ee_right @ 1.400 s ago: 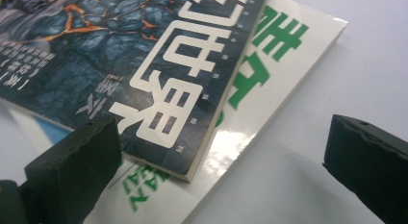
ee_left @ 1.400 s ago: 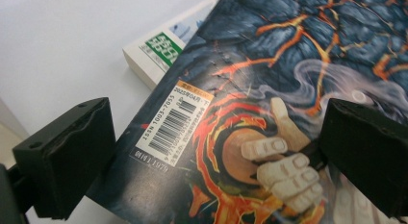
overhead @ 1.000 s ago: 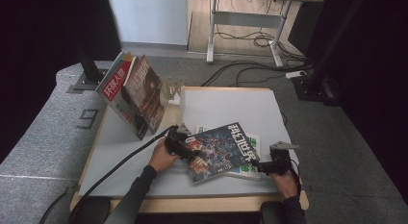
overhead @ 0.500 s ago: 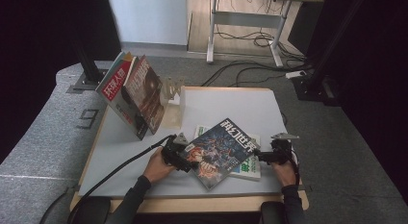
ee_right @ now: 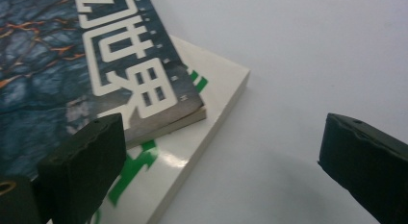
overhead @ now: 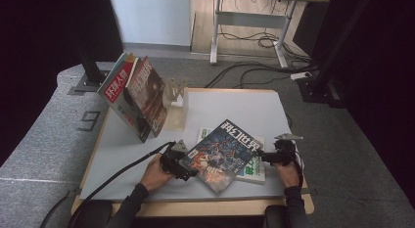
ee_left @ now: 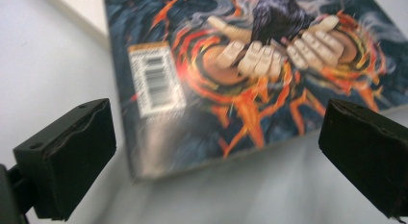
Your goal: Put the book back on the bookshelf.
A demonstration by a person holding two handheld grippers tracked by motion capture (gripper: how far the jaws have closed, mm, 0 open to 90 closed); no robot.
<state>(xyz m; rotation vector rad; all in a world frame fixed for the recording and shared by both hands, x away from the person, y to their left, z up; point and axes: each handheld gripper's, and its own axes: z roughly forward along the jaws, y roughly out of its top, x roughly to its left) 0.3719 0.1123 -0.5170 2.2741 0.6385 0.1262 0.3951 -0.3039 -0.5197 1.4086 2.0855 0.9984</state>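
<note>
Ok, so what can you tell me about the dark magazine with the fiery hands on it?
The dark magazine is a thin, glossy paperback with a blue-black cover, orange swirls, pale hands, large white characters and a barcode label. It lies flat and skewed on the white table, partly on top of a white and green book. The left gripper and right gripper sit open at opposite ends, neither clamping it.

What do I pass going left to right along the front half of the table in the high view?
Left gripper, open, at the near-left corner of the dark-covered magazine → that magazine, lying on top → the white book with green print showing from under its right side → right gripper, open, just right of the books.
</note>
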